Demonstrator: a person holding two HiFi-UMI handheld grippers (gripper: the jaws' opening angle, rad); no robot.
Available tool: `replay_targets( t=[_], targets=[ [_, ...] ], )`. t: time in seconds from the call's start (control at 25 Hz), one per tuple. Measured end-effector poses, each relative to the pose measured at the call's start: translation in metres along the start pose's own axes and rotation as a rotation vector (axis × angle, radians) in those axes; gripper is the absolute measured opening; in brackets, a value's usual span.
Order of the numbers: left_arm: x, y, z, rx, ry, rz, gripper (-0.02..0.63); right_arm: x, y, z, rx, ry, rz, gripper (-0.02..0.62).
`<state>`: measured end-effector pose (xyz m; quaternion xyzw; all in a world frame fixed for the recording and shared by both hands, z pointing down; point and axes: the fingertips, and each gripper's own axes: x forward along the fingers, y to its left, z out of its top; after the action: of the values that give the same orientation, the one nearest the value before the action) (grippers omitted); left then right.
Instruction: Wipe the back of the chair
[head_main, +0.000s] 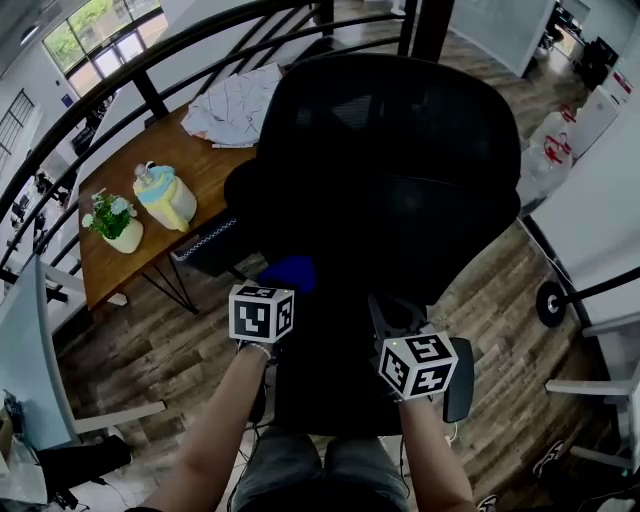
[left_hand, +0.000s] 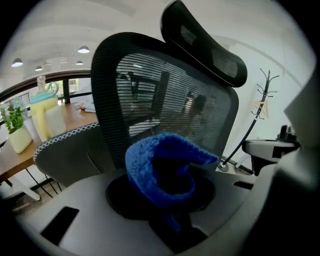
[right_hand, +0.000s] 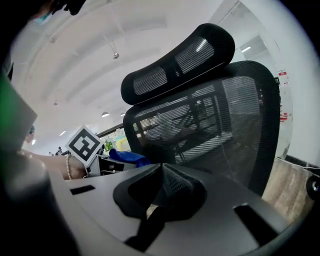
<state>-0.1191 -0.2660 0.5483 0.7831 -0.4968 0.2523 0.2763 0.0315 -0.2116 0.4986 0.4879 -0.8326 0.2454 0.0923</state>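
Wiping looks barely begun: my left tool (left_hand: 170, 210) clamps the blue cloth (left_hand: 150, 170) near the chair's mesh back (left_hand: 150, 95), contact unclear, while my right tool (right_hand: 167, 187) stands closed and empty.

chair back (head_main: 390, 170): black, fine mesh weave noted | towelling cloth (left_hand: 165, 167): bright blue, plain | marker cubes (head_main: 262, 313): white, printed with black square codes | table (head_main: 205, 170): warm brown wood grain | jug (head_main: 165, 200): yellow, pale-blue top | flowerpot (head_main: 125, 238): cream; white blooms, green leaves | floor (head_main: 140, 350): grey-brown planks recorded
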Motion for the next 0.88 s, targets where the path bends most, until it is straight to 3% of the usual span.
replay_targets(
  t=[0.44,0.88],
  targets=[
    [0.058,-0.149,-0.015,0.188,0.092,-0.222,0.126,-0.068,-0.077,-0.011,0.083,-0.06,-0.158,0.029],
    [0.117,-0.274,-0.028,0.235,0.148,-0.386,0.126,-0.112,-0.144,-0.043,0.165,-0.055,-0.254,0.029]
  ],
)
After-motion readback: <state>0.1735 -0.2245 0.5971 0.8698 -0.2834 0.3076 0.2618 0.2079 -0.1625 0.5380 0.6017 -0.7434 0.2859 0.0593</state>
